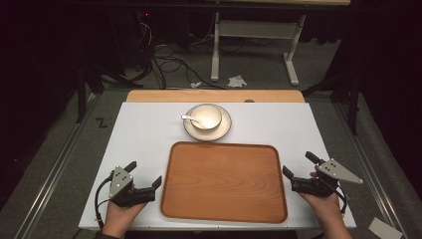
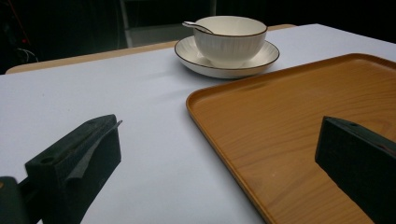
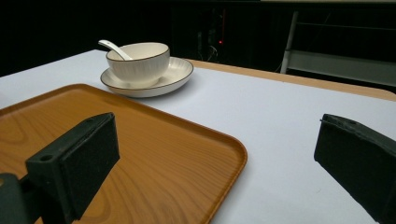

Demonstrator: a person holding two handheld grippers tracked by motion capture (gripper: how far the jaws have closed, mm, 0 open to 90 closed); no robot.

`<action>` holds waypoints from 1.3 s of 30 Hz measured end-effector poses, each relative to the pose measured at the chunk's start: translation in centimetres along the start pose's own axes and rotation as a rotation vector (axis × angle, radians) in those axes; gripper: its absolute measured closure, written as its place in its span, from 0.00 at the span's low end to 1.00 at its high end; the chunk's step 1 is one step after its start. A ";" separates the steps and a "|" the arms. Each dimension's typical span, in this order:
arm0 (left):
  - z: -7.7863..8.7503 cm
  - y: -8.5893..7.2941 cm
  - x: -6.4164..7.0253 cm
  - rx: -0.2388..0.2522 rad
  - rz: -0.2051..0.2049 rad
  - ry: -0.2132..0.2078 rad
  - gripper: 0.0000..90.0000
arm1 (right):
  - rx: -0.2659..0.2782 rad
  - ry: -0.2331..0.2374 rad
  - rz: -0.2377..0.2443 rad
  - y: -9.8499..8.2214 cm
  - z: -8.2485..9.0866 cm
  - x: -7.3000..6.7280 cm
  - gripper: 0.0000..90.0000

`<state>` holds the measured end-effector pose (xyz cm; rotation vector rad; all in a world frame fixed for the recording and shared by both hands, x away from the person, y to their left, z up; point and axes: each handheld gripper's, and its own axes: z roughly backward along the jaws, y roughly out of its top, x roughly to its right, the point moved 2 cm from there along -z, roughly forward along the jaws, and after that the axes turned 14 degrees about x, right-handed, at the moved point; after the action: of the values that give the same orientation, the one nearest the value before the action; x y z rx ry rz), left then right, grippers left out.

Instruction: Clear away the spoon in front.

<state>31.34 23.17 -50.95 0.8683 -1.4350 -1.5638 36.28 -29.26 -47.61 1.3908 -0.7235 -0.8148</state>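
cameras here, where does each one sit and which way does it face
High view: above the person's side, looking forward and down on the table; both hands show, with the left claw and right claw flanking the wooden tray.
Left gripper view: rides the left claw, looking over the tray's left edge toward the bowl; its open jaws show.
Right gripper view: rides the right claw, looking over the tray's right edge; its open jaws show.
Shared: bowl, plate, spoon, tray.

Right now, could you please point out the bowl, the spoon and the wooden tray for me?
bowl (image 1: 206, 118): high view, on its inner wall.
spoon (image 2: 196, 26): left gripper view, on its handle over the rim.
wooden tray (image 1: 224, 181): high view, on its bare floor.
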 end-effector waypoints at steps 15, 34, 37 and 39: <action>0.3 0.2 0.0 0.041 0.001 -0.018 0.01 | 0.030 0.000 0.019 0.1 0.0 -0.2 0.02; -0.6 -0.1 0.4 0.008 0.059 0.021 0.02 | 0.027 -0.024 0.017 0.0 0.9 0.8 0.33; -0.6 0.2 0.5 0.017 0.059 0.030 0.03 | 0.011 -0.017 0.034 -0.2 0.4 0.9 0.34; -0.4 0.0 0.5 -0.007 0.056 0.015 0.07 | -0.005 -0.036 0.016 -0.4 -0.4 1.3 0.36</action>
<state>31.51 22.51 -50.94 0.8269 -1.4305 -1.5163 37.33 -30.09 -48.12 1.3669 -0.7596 -0.8303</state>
